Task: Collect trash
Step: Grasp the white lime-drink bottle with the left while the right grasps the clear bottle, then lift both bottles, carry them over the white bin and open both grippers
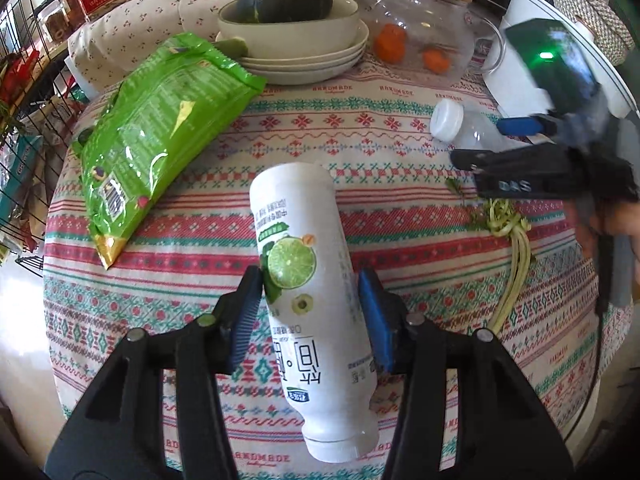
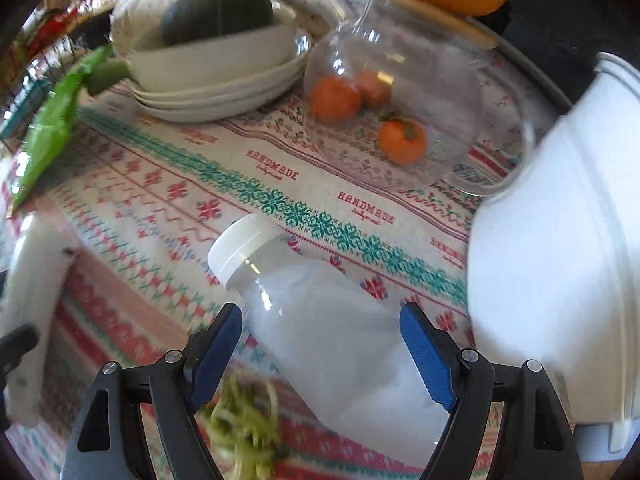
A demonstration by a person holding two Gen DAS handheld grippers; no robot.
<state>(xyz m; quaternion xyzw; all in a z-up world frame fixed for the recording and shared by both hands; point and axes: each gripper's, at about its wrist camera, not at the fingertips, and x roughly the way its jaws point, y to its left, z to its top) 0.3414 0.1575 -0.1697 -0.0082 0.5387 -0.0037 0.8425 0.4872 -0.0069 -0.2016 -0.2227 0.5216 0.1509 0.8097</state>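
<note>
A white drink bottle (image 1: 308, 292) with a lime picture sits tilted between the blue pads of my left gripper (image 1: 311, 276), which is shut on its middle. A clear plastic bottle (image 2: 320, 332) with a white cap lies on the patterned tablecloth (image 2: 256, 196). My right gripper (image 2: 320, 312) stands open around its body, pads apart from it. In the left wrist view that same clear plastic bottle (image 1: 468, 128) and the right gripper (image 1: 480, 142) are at the right. A green snack bag (image 1: 160, 128) lies at the left. Green vegetable scraps (image 1: 508, 232) lie at the right.
A bowl with a dark green squash (image 1: 284, 0) on stacked plates stands at the back. Beside it is a glass teapot (image 2: 400, 92) with tangerines behind it. A white pot (image 2: 560, 280) crowds the right side. A wire rack (image 1: 24, 120) stands off the table's left edge.
</note>
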